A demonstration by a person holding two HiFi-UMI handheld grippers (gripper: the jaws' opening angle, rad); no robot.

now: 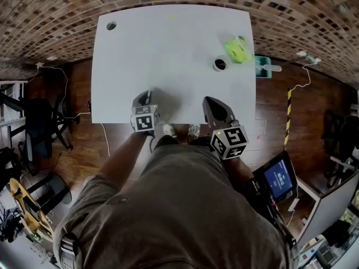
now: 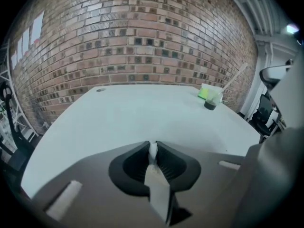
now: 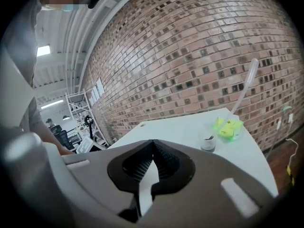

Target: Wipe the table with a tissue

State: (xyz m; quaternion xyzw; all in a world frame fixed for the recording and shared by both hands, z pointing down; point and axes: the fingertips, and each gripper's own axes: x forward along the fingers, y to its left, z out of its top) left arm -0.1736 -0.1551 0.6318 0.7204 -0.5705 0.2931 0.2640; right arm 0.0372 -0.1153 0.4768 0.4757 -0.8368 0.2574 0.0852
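Observation:
A white table (image 1: 168, 60) fills the middle of the head view. At its far right lies a bright green tissue pack (image 1: 236, 49) (image 2: 207, 92) (image 3: 228, 127), with a small dark cup (image 1: 220, 64) (image 2: 210, 103) (image 3: 207, 144) just in front of it. My left gripper (image 1: 145, 97) (image 2: 152, 146) hovers over the near edge, left of centre, jaws shut with only a thin pale sliver between the tips. My right gripper (image 1: 210, 101) (image 3: 153, 142) is over the near edge further right, shut and empty. Both are well short of the pack.
A round hole (image 1: 111, 25) sits in the table's far left corner. A teal object (image 1: 262, 66) lies off the right edge. A device with a blue screen (image 1: 279, 178) stands at the lower right, and black chairs (image 1: 33, 128) at the left. A brick wall (image 2: 142, 42) lies beyond the table.

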